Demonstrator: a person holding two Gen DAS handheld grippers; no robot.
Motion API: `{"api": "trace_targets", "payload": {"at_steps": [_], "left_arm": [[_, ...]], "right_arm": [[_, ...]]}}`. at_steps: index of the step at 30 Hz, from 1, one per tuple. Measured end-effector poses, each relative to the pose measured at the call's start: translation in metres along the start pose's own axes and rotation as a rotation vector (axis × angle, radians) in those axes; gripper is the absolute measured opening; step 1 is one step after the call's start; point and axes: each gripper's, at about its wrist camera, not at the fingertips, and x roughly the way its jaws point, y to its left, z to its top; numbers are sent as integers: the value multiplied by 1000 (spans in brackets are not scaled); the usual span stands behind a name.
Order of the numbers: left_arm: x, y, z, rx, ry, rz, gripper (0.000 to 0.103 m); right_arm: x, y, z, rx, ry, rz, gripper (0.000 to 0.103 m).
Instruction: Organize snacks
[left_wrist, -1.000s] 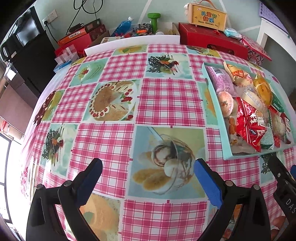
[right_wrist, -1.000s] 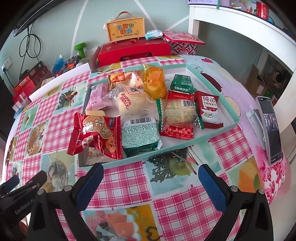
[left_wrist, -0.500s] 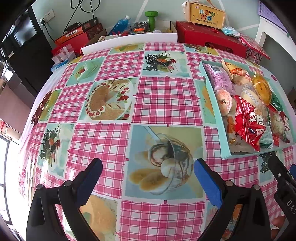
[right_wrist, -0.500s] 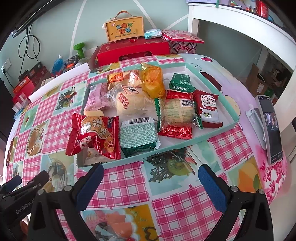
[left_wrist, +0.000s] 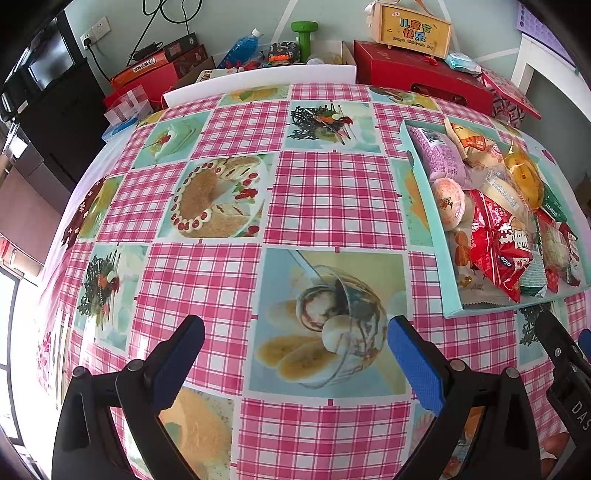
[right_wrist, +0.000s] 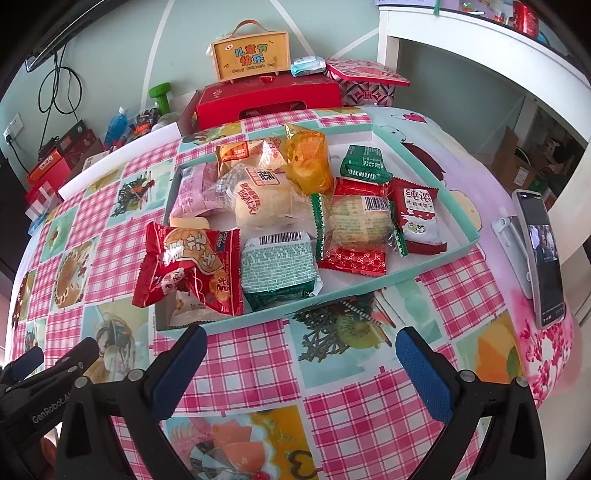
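A shallow teal tray (right_wrist: 424, 264) on the checked tablecloth holds several wrapped snacks: a red bag (right_wrist: 188, 269) at its near left corner, a green packet (right_wrist: 279, 273), a bun (right_wrist: 266, 203), an orange packet (right_wrist: 308, 162), a red milk-biscuit pack (right_wrist: 419, 218). The tray also shows at the right of the left wrist view (left_wrist: 432, 221). My right gripper (right_wrist: 301, 373) is open and empty, just before the tray's near edge. My left gripper (left_wrist: 295, 358) is open and empty over bare cloth, left of the tray.
A phone (right_wrist: 543, 254) on a white stand sits at the table's right edge. Red gift boxes (right_wrist: 269, 99), a yellow case (right_wrist: 251, 55), a green dumbbell (left_wrist: 304, 35) and a bottle (left_wrist: 242, 46) crowd the space behind the table. A white shelf (right_wrist: 480, 44) stands at right.
Both grippers have drawn back slightly toward the table's near edge, so the tray sits a little farther off. Both stay open and empty.
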Motion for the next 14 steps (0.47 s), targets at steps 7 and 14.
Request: {"api": "trace_targets", "payload": {"at_steps": [7,14], "left_arm": [[1,3,0,-18,-3,5,99],[-4,4,1,-34,-25,-10,99]], "right_arm": [[0,-1,0,3,1,0,103],[0,-1,0,4,2,0,103]]}}
